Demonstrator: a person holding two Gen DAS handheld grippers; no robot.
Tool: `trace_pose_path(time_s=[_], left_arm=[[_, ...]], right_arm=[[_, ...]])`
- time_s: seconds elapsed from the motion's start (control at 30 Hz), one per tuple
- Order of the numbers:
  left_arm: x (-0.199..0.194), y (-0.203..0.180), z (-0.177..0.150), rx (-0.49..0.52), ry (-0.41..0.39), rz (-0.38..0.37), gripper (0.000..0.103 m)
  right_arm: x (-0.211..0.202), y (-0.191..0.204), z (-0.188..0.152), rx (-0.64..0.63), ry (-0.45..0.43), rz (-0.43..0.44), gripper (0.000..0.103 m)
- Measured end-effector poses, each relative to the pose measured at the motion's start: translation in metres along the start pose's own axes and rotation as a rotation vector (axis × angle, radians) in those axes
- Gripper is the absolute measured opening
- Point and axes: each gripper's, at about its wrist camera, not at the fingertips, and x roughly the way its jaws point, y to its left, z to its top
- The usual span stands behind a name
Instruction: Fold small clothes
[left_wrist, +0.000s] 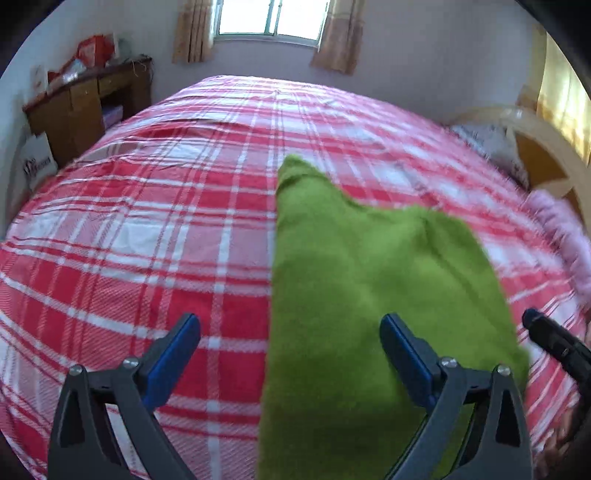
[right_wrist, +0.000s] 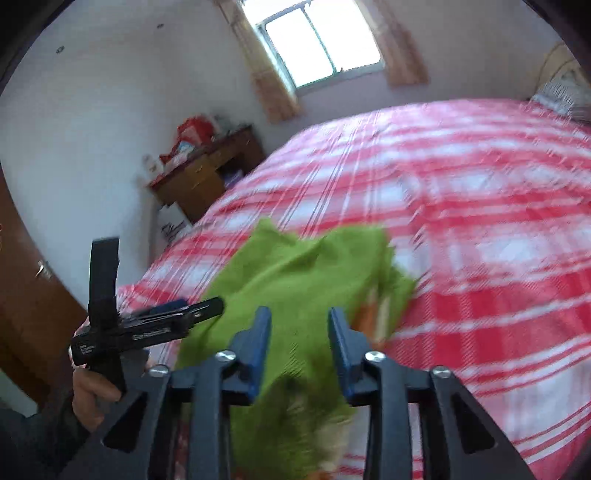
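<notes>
A small green garment (left_wrist: 369, 295) lies on the red and white plaid bed cover (left_wrist: 147, 221). My left gripper (left_wrist: 290, 354) is open, its jaws wide apart, low over the garment's near left edge and holding nothing. In the right wrist view the garment (right_wrist: 295, 280) is blurred and bunched; it runs between my right gripper's (right_wrist: 300, 347) narrowly parted blue pads (right_wrist: 258, 350). I cannot tell whether the pads pinch the cloth. The other hand-held gripper (right_wrist: 147, 328) shows at the left of that view.
A wooden desk (left_wrist: 88, 99) with red bags stands by the far left wall under a curtained window (left_wrist: 269, 18). A headboard (left_wrist: 535, 147), a pillow and a pink fluffy item (left_wrist: 561, 229) are at the right of the bed.
</notes>
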Motion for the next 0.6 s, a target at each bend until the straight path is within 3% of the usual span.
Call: trace_pose_path(time_s=[0.07, 0.23, 0.37, 0.43, 0.5, 0.57, 0.6], left_arm=[[0.002, 0.008, -0.005, -0.031, 0.008, -0.034, 0.101], [0.006, 0.023, -0.005, -0.102, 0.058, -0.123, 0.103], [0.002, 0.019, 0.007, -0.055, 0.049, -0.118, 0.102], [-0.003, 0.02, 0.019, -0.042, 0.019, -0.122, 0.102], [-0.005, 0.025, 0.034, -0.056, 0.003, -0.167, 0.102], [-0.002, 0.029, 0.045, -0.071, 0.001, -0.203, 0.102], [0.0, 0.032, 0.05, -0.08, 0.001, -0.221, 0.102]], right_arm=[[0.016, -0.002, -0.022, 0.022, 0.074, -0.052, 0.022], [-0.001, -0.012, -0.045, 0.105, 0.043, -0.035, 0.023], [-0.001, -0.006, -0.044, 0.088, 0.085, -0.029, 0.023], [-0.003, -0.004, -0.044, 0.091, 0.119, 0.014, 0.025], [0.0, -0.001, -0.049, 0.115, 0.195, 0.114, 0.025], [-0.008, -0.002, -0.046, 0.079, 0.15, 0.071, 0.025], [-0.018, -0.008, -0.037, 0.076, 0.08, 0.048, 0.024]])
